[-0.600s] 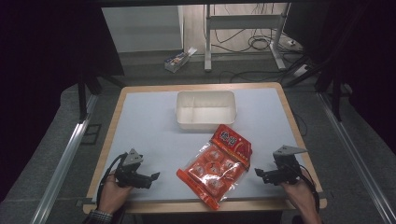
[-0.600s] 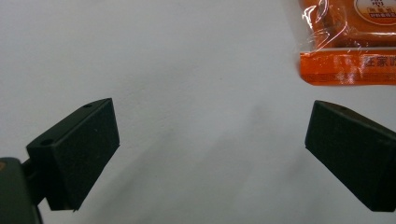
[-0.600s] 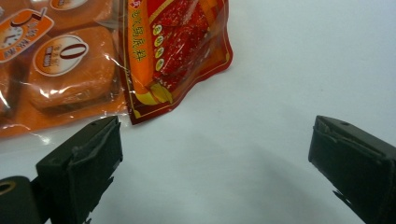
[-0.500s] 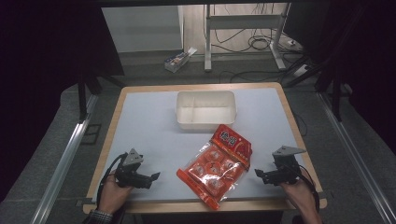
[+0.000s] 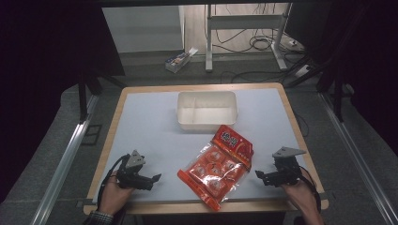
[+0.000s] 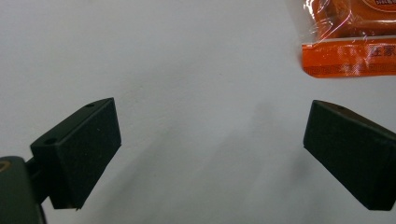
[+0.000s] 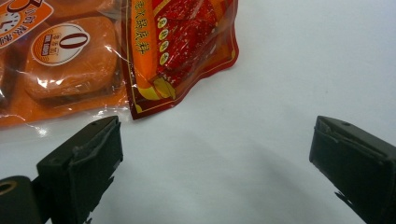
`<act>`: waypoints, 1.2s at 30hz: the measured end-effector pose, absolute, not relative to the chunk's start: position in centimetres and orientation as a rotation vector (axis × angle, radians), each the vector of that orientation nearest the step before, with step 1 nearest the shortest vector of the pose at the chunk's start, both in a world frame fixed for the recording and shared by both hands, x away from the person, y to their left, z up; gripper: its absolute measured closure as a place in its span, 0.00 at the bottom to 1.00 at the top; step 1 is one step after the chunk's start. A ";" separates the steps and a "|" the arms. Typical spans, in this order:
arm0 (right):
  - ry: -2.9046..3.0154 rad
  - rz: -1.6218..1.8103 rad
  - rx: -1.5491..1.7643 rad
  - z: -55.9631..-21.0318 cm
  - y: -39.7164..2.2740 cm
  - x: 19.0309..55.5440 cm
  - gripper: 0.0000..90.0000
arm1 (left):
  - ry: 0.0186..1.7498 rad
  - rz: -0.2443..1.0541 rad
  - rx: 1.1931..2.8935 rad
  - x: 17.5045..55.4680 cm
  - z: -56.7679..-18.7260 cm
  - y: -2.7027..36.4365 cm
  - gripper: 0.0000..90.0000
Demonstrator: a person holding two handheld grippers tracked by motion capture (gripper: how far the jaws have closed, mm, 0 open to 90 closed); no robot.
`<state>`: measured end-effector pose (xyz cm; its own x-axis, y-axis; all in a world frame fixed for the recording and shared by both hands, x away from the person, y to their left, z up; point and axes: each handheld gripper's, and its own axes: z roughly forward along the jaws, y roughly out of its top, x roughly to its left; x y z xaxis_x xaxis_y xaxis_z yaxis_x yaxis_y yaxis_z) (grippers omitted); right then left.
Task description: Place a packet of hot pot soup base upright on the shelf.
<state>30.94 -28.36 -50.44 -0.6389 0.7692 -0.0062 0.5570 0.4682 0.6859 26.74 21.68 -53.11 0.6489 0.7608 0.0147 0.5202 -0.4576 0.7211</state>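
Note:
An orange and red snack bag (image 5: pixel 217 165) lies flat on the white table (image 5: pixel 150 126), near its front edge, between my two grippers. My left gripper (image 5: pixel 156 177) rests at the front left, open, jaws pointing right toward the bag. In the left gripper view (image 6: pixel 210 154) a corner of the bag (image 6: pixel 348 42) shows at the top right, clear of the jaws. My right gripper (image 5: pixel 257 174) sits at the front right, open, pointing left at the bag. The right gripper view (image 7: pixel 212 163) has the bag (image 7: pixel 116 51) just beyond the left jaw, with nothing between the jaws.
A white rectangular tub with a divider (image 5: pixel 207 110) stands behind the bag at the table's centre. Wooden edging (image 5: pixel 110 136) rims the table. On the floor beyond lie a small box (image 5: pixel 179 59), desk legs and cables.

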 end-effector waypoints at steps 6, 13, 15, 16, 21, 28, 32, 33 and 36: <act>2.402 0.968 1.133 -50.4 -28.2 30.9 0.03 | 0.989 0.441 2.162 26.7 -53.1 21.7 0.04; 2.385 0.970 1.153 -49.9 -27.7 30.8 0.11 | 0.986 0.439 2.167 26.7 -53.1 21.6 0.05; 2.384 0.968 1.154 -49.6 -27.4 30.7 0.20 | 0.986 0.439 2.166 26.7 -53.1 21.6 0.05; 2.386 0.966 1.155 -49.6 -27.3 30.7 0.22 | 0.985 0.438 2.166 26.7 -53.1 21.6 0.05; 2.406 0.971 1.143 -49.3 -26.9 30.8 0.32 | 0.983 0.438 2.169 26.7 -53.1 21.6 0.05; 2.429 0.987 1.153 -49.2 -26.4 31.1 0.34 | 0.980 0.439 2.172 26.7 -53.1 21.5 0.05; 2.434 0.998 1.149 -49.2 -26.1 31.5 0.34 | 0.978 0.439 2.175 26.7 -53.1 21.5 0.05; 2.436 0.999 1.149 -49.2 -26.1 31.6 0.34 | 0.977 0.440 2.175 26.7 -53.1 21.5 0.05; 2.431 1.004 1.149 -49.2 -26.0 31.9 0.34 | 0.977 0.443 2.175 26.7 -53.2 21.5 0.05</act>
